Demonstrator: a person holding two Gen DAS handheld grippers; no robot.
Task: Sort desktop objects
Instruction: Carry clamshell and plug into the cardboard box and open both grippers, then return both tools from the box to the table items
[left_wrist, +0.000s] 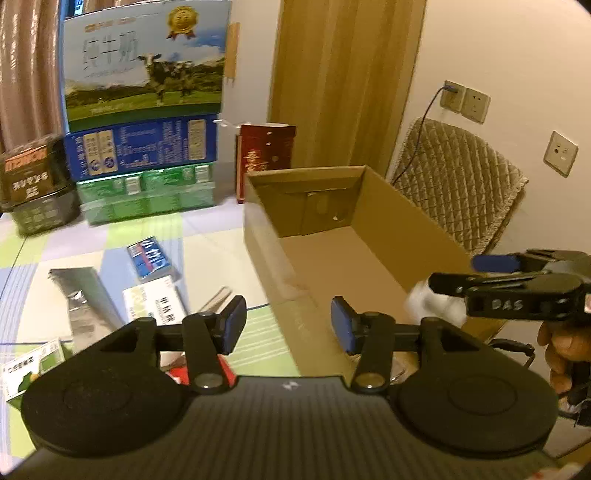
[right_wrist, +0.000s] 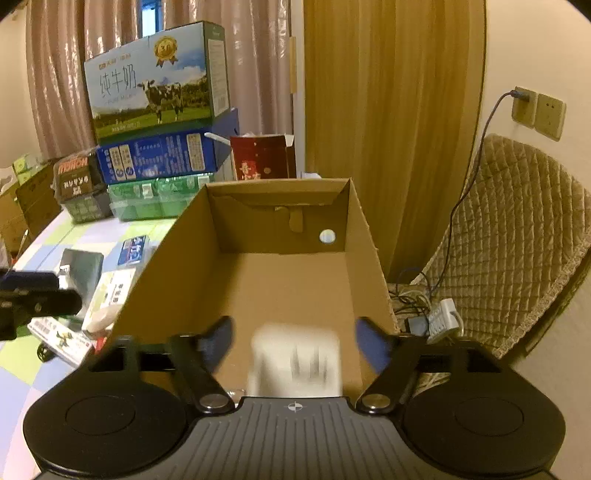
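White packet (right_wrist: 295, 360), blurred past reading, low over the near end of the cardboard box (right_wrist: 280, 280), between the jaws of the right gripper (right_wrist: 295, 341) but touching neither; jaws wide apart. Seen from the left wrist as a white smear (left_wrist: 434, 302), partly hidden behind that gripper's dark fingers (left_wrist: 480, 284). Left gripper (left_wrist: 288, 325) above the box's near left wall, jaws apart, nothing between them. On the checked bench (left_wrist: 207, 243) left of the box: blue packet (left_wrist: 149, 256), silver pouch (left_wrist: 83, 302), white-and-green carton (left_wrist: 155, 301), another carton (left_wrist: 31, 363) cut off by the gripper body. Red item (left_wrist: 225, 371) under the left finger, mostly hidden. Milk cartons (left_wrist: 144, 62) stacked behind.
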